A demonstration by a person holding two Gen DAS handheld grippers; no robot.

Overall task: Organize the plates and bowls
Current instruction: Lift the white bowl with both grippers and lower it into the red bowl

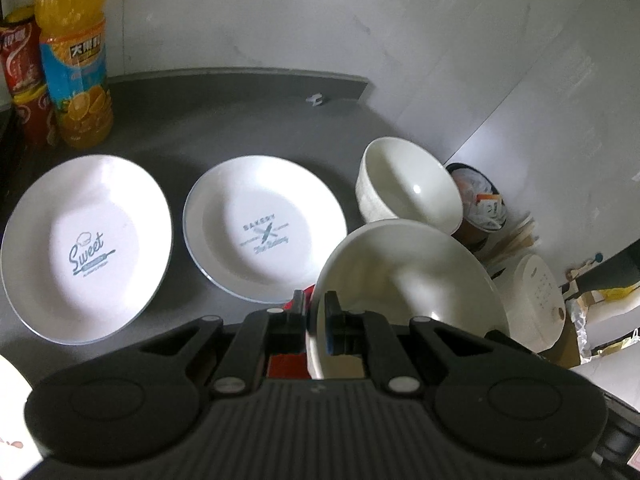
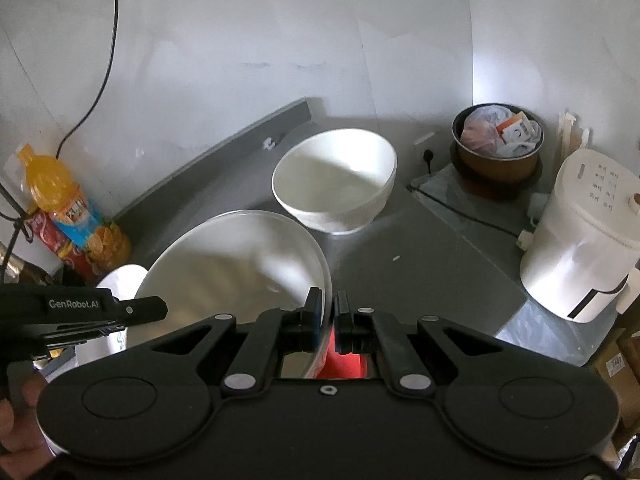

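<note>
My left gripper (image 1: 316, 300) is shut on the near rim of a plain white bowl (image 1: 412, 276), held tilted above the grey counter (image 1: 240, 120). In the right wrist view my right gripper (image 2: 328, 300) is shut on the right rim of what looks like the same bowl (image 2: 240, 260), and the left tool's black housing (image 2: 76, 304) reaches in at its left side. A second white bowl (image 1: 408, 188) (image 2: 336, 180) stands upright behind it near the wall. Two white plates lie flat: a "Sweet" plate (image 1: 84, 248) at the left and a "Bakery" plate (image 1: 264, 228) in the middle.
An orange juice bottle (image 1: 74, 60) and red cans (image 1: 28, 80) stand at the back left corner. To the right, off the counter, are a white rice cooker (image 2: 588, 236) and a pot filled with rubbish (image 2: 496, 140). Something red (image 2: 344, 360) shows under the held bowl. A hand (image 2: 20, 420) grips the left tool.
</note>
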